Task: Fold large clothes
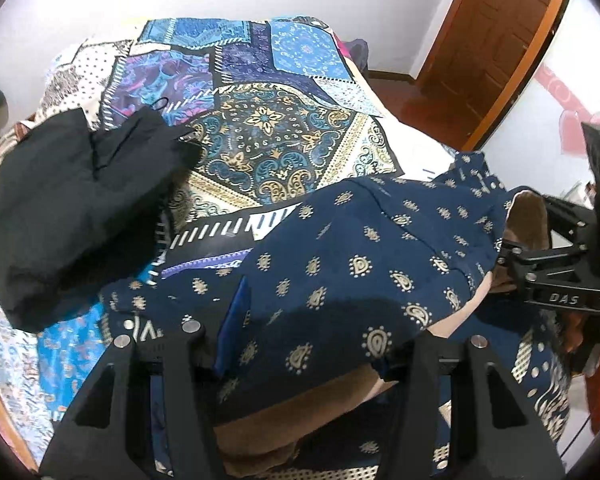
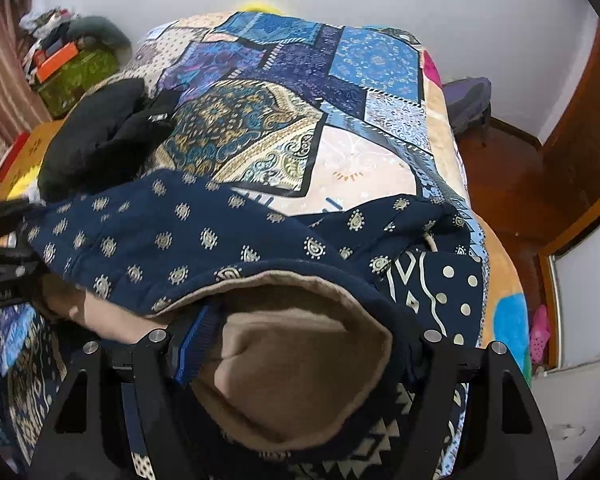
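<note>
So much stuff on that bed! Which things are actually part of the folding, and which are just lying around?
Part of the folding:
navy printed garment
left gripper
right gripper
patchwork bedspread underneath

Just lying about:
black garment
green box
purple bag

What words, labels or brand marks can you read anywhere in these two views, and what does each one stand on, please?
"DAS": raised letters on the black body of the right gripper, seen from the left wrist view.
Small pale lettering on the left gripper, at the left edge of the right wrist view: too blurred to read.
Print on the green box by the wall: too small to read.
The navy patterned garment bears motifs only, no text.
</note>
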`<state>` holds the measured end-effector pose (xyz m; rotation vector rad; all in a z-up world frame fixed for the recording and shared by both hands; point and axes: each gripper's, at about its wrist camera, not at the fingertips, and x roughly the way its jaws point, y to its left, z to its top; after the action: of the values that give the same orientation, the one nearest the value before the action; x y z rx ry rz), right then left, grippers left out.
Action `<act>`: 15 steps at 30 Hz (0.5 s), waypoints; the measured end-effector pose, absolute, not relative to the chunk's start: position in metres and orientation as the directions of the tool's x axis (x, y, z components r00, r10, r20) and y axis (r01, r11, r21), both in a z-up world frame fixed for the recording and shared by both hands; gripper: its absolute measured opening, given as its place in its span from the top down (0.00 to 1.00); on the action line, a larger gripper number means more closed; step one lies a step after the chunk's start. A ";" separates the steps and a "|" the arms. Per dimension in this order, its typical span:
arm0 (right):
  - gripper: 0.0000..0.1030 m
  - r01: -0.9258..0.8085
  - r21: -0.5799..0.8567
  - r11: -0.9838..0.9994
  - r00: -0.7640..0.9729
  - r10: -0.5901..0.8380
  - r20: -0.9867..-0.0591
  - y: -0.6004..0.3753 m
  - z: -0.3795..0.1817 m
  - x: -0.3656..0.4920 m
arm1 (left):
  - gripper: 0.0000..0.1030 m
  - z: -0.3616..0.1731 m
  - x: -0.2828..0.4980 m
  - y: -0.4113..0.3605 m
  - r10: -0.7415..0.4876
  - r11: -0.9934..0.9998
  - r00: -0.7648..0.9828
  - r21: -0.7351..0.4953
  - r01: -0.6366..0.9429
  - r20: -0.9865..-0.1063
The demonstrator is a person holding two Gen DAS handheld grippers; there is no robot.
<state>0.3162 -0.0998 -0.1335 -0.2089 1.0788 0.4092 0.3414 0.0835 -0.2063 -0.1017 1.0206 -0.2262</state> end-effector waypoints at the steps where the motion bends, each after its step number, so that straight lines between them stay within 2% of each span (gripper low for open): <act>1: 0.32 -0.418 0.034 0.908 0.409 0.221 -0.885 -0.099 -0.134 0.318 | 0.51 -0.206 0.341 0.083 -0.239 0.971 0.505 -0.195 0.138 -0.830; 2: 0.32 -0.411 0.037 0.911 0.412 0.222 -0.884 -0.099 -0.134 0.319 | 0.54 -0.205 0.341 0.084 -0.246 0.969 0.508 -0.204 0.138 -0.825; 4: 0.36 -0.391 0.048 0.919 0.433 0.229 -0.872 -0.101 -0.131 0.319 | 0.75 -0.203 0.339 0.082 -0.265 0.964 0.504 -0.220 0.149 -0.822; 5: 0.39 -0.381 0.053 0.923 0.445 0.233 -0.865 -0.102 -0.129 0.319 | 0.78 -0.201 0.338 0.082 -0.269 0.963 0.503 -0.221 0.153 -0.822; 6: 0.50 -0.372 0.059 0.927 0.457 0.238 -0.857 -0.104 -0.127 0.319 | 0.84 -0.199 0.335 0.081 -0.273 0.962 0.507 -0.221 0.161 -0.818; 7: 0.67 -0.362 0.075 0.929 0.464 0.249 -0.850 -0.106 -0.123 0.318 | 0.88 -0.197 0.333 0.081 -0.276 0.961 0.510 -0.220 0.168 -0.815; 9: 0.88 -0.341 0.140 0.929 0.449 0.292 -0.844 -0.112 -0.119 0.317 | 0.89 -0.190 0.326 0.079 -0.288 0.957 0.516 -0.223 0.185 -0.807; 10: 0.92 -0.328 0.193 0.925 0.436 0.329 -0.838 -0.116 -0.118 0.317 | 0.90 -0.187 0.323 0.078 -0.301 0.953 0.514 -0.232 0.196 -0.803; 12: 0.92 -0.310 0.283 0.908 0.408 0.396 -0.823 -0.123 -0.115 0.312 | 0.90 -0.180 0.313 0.076 -0.337 0.941 0.509 -0.260 0.217 -0.792; 15: 0.93 -0.328 0.286 0.900 0.411 0.408 -0.815 -0.121 -0.108 0.299 | 0.91 -0.172 0.298 0.072 -0.386 0.922 0.490 -0.301 0.245 -0.782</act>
<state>0.2986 -0.1208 -0.1082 0.0858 1.0499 0.4640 0.2977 0.0718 -0.1717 -0.1574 0.9878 -0.3847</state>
